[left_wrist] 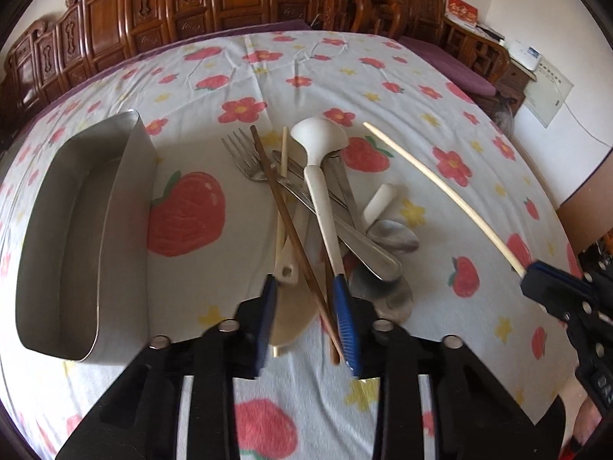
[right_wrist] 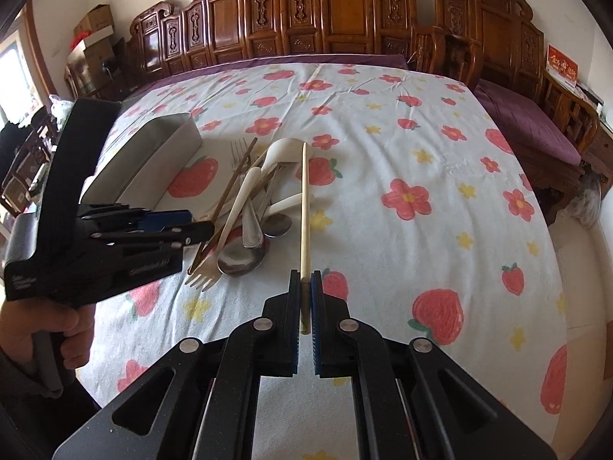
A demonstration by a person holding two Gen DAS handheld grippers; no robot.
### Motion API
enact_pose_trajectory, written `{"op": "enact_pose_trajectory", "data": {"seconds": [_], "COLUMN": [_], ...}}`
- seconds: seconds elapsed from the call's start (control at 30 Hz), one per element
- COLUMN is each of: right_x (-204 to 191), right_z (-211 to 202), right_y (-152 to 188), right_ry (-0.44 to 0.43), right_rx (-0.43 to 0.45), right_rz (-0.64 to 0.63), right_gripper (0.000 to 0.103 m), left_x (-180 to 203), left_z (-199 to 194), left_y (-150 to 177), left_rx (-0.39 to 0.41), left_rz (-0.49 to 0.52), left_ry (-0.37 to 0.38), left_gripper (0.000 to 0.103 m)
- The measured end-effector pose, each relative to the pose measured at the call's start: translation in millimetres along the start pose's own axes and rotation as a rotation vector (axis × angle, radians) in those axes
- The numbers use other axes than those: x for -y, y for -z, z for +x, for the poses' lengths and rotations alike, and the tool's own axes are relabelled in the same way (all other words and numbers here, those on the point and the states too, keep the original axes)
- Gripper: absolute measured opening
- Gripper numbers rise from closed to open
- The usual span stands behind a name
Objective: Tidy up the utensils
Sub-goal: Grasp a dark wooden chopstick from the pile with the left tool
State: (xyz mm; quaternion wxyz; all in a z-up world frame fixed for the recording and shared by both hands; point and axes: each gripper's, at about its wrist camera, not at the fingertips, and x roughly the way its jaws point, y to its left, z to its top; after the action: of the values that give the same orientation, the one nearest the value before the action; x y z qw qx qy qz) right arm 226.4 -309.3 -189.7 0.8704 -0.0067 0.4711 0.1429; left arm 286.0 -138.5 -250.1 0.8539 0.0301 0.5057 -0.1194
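Note:
A heap of utensils lies mid-table: a white ladle (left_wrist: 318,142), metal forks (left_wrist: 245,155), a brown chopstick (left_wrist: 291,226), metal spoons (left_wrist: 394,232) and a pale plastic fork (right_wrist: 208,270). My left gripper (left_wrist: 306,287) is open, its jaws either side of the brown chopstick and the ladle handle at the heap's near end; it also shows in the right wrist view (right_wrist: 191,226). My right gripper (right_wrist: 305,276) is shut on a pale chopstick (right_wrist: 304,207), held above the cloth right of the heap; this chopstick also shows in the left wrist view (left_wrist: 440,188).
A steel rectangular tray (left_wrist: 76,230) stands left of the heap, nothing visible inside it; it also shows in the right wrist view (right_wrist: 145,161). The table carries a white cloth with strawberries and flowers (right_wrist: 421,153). Carved wooden chairs (right_wrist: 325,15) line the far edge.

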Motion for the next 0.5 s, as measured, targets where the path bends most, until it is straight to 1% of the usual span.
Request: {"op": "enact_pose_trajectory", "data": {"seconds": [0.2, 0.3, 0.43, 0.47, 0.5], "right_x": [-2.9, -2.8, -2.1, -1.7, -1.2], "right_z": [-3.0, -4.2, -5.8, -6.2, -6.3], "right_y": [-1.5, -1.6, -2.6, -2.7, -2.9], "right_ry": [-0.008, -0.009, -0.008, -0.008, -0.008], "right_rx": [0.007, 0.009, 0.012, 0.013, 0.014], "right_rz": [-0.002, 0.000, 0.002, 0.003, 0.004], "right_gripper": [0.006, 0.006, 0.006, 0.006, 0.006], "left_x": [4.4, 9.2, 13.1, 13.6, 15.0], "left_z": [7.5, 9.9, 11.9, 12.6, 12.3], "left_y": [-5.2, -3.8, -2.0, -1.3, -0.4], "left_rx": [-0.025, -0.039, -0.054, -0.060, -0.058], "left_rz": [-0.001, 0.007, 0.012, 0.013, 0.021], "left_ry": [-0.019, -0.038, -0.046, -0.049, -0.054], "left_gripper": [0.023, 0.024, 0.024, 0.023, 0.020]}}
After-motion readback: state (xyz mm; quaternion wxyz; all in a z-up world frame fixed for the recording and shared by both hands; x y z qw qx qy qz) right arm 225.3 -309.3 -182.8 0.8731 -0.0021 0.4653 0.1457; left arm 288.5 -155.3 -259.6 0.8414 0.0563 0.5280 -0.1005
